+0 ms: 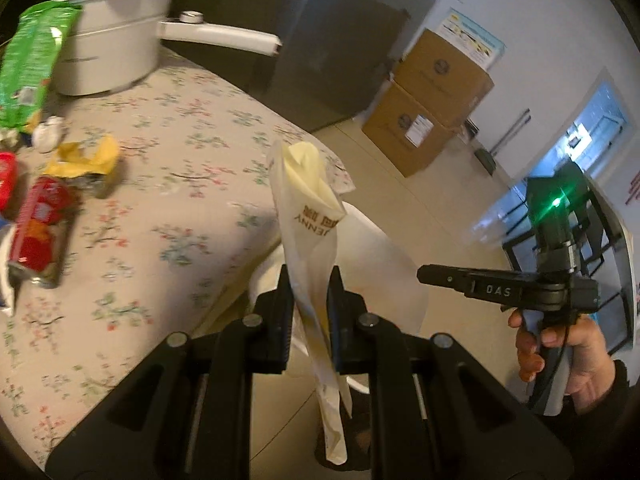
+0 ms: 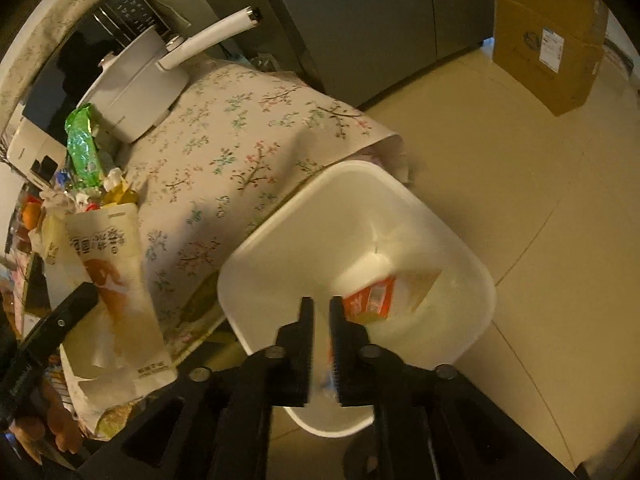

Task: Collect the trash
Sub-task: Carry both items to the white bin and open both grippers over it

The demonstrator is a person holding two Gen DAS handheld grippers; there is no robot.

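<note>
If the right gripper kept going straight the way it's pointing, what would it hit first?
Most likely the inside of the white bin: the right gripper points down into its opening, towards the orange wrapper lying at the bottom. Nothing shows between its slightly parted fingers, though depth is hard to judge.

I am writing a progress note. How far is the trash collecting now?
Done: an orange wrapper lies in the bin. In hand: the left gripper pinches a white bag. Left: a red can, yellow wrapper and green bag on the table.
</note>
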